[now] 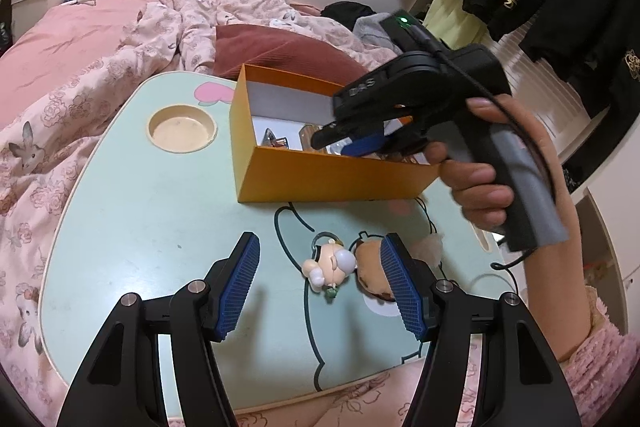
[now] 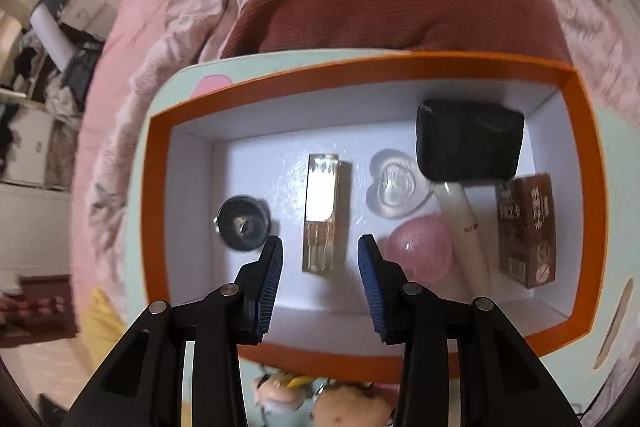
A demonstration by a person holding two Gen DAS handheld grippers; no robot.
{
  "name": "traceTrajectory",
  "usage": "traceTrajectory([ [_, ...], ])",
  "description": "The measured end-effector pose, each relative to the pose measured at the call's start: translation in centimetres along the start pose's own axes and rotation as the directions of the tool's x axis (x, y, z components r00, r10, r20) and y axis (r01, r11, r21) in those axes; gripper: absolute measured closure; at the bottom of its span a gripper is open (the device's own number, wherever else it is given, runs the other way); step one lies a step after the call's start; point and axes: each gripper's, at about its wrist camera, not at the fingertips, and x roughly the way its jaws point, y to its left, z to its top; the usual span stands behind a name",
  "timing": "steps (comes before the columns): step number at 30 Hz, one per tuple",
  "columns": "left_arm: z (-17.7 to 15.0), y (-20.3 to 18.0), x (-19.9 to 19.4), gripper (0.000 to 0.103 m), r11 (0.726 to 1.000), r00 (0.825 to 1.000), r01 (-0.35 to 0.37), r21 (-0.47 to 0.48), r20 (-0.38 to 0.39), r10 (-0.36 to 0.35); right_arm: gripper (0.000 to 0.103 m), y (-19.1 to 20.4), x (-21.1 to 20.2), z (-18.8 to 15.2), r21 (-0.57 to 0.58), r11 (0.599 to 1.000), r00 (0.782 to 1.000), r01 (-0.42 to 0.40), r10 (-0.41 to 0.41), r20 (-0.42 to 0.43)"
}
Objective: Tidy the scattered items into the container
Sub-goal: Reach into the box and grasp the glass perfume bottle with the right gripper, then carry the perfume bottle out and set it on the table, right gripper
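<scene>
The right gripper [image 2: 320,267] hangs over the orange box [image 2: 160,187], pointing steeply down into it, jaws partly apart with nothing between the pads; the glass perfume bottle [image 2: 322,211] lies on the box floor just beyond and below its fingertips, apart from them. To the left of these tongs sits a round dark jar [image 2: 244,223]; to their right lie a pink heart case [image 2: 420,251], a clear heart case [image 2: 394,189], a cream tube [image 2: 470,239], a brown carton [image 2: 526,227] and a black pouch [image 2: 468,143]. My reading: a drop-off into the box is just finished and this hand is clear to leave.

The left gripper [image 1: 320,287] hovers low over the pale green table [image 1: 140,227], jaws wide apart and empty. A small figurine charm [image 1: 332,267] lies between its pads, nearer the right one, and a plush burger charm [image 1: 370,267] lies against that right pad's far side. These two remain outside the box. The next move likely calls for lowering the left tongs around the figurine, closing gently, then lifting it over the near wall of the box ahead
</scene>
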Motion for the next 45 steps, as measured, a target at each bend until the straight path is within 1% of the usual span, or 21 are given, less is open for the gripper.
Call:
traceTrajectory([
  [5,0.0,0.4,-0.3,0.039,1.0,1.0,0.005,-0.01,0.008,-0.005,0.065,0.0,0.0,-0.1,0.028,0.999,0.999,-0.028,0.029,-0.025],
  [9,-0.1,0.6,-0.2,0.039,1.0,1.0,0.015,-0.018,0.008,-0.015,0.065,0.5,0.2,0.2,0.021,1.0,1.0,-0.014,0.014,-0.008],
  [11,-0.2,0.7,-0.2,0.039,1.0,1.0,0.018,-0.022,0.006,-0.018,0.072,1.6,1.4,1.2,0.004,0.999,0.999,0.052,-0.052,0.004],
  [12,-0.3,0.7,-0.2,0.039,1.0,1.0,0.02,-0.023,0.006,-0.02,0.077,1.9,2.1,1.6,0.004,0.997,0.997,0.082,-0.082,0.004],
  [14,-0.3,0.8,-0.3,0.039,0.999,1.0,0.023,-0.024,0.007,-0.023,0.082,1.9,2.8,1.9,0.001,0.994,0.994,0.109,-0.109,0.003],
  [15,-0.4,0.8,-0.3,0.039,0.999,1.0,0.026,-0.026,0.009,-0.026,0.086,2.1,2.8,1.9,-0.014,0.991,0.991,0.132,-0.131,0.023],
  [19,-0.5,1.0,-0.5,0.039,0.999,0.999,0.032,-0.031,0.011,-0.032,0.086,3.3,3.0,1.3,-0.083,0.977,0.98,0.198,-0.194,0.048],
  [21,-0.5,1.0,-0.5,0.039,0.999,1.0,0.03,-0.034,0.009,-0.03,0.086,3.0,2.8,1.2,-0.068,0.983,0.985,0.168,-0.164,0.061],
  [23,-0.5,1.1,-0.5,0.039,0.999,1.0,0.027,-0.039,0.008,-0.027,0.087,2.9,1.7,1.0,-0.07,0.988,0.984,0.14,-0.131,0.119],
  [25,-0.4,1.2,-0.6,0.039,0.999,1.0,0.022,-0.043,0.007,-0.021,0.087,2.8,-0.2,0.2,-0.072,0.99,0.975,0.124,-0.108,0.196],
  [26,-0.3,1.2,-0.6,0.039,0.999,1.0,0.017,-0.046,0.008,-0.017,0.087,2.8,-1.5,-0.3,-0.078,0.992,0.969,0.099,-0.078,0.234],
  [29,0.0,1.3,-0.7,0.039,0.998,1.0,0.009,-0.055,0.007,-0.009,0.086,2.9,-4.5,-1.8,-0.1,0.995,0.956,0.023,0.007,0.295],
  [31,0.2,1.4,-0.7,0.039,0.998,1.0,0.003,-0.061,0.005,-0.003,0.086,2.7,-6.9,-3.7,-0.139,0.99,0.941,-0.002,0.049,0.336],
  [32,0.2,1.5,-0.7,0.039,0.998,1.0,0.0,-0.064,0.003,0.0,0.086,2.9,-7.4,-4.4,-0.155,0.988,0.936,-0.008,0.062,0.346],
  [34,0.3,1.5,-0.6,0.039,0.998,1.0,-0.005,-0.068,-0.001,0.005,0.086,2.2,-8.4,-6.7,-0.181,0.983,0.934,-0.026,0.088,0.346],
  [36,0.3,1.5,-0.5,0.039,0.998,1.0,-0.015,-0.068,-0.002,0.015,0.086,1.2,-8.8,-9.2,-0.201,0.979,0.939,-0.041,0.106,0.328],
  [38,0.3,1.3,-0.4,0.039,0.998,1.0,-0.022,-0.065,-0.006,0.022,0.086,0.0,-8.5,-11.4,-0.21,0.977,0.946,-0.043,0.108,0.306],
  [40,0.4,1.2,-0.2,0.039,0.998,1.0,-0.026,-0.061,-0.013,0.025,0.086,-1.7,-7.4,-13.4,-0.188,0.982,0.954,-0.028,0.082,0.287],
  [42,0.5,0.9,-0.1,0.039,0.998,1.0,-0.028,-0.056,-0.017,0.027,0.086,-3.0,-5.9,-14.7,-0.16,0.987,0.963,-0.017,0.059,0.264],
  [45,0.8,0.2,0.1,0.039,0.999,0.999,-0.029,-0.039,-0.022,0.028,0.086,-4.4,-4.1,-15.7,-0.137,0.99,0.972,-0.033,0.063,0.225],
])
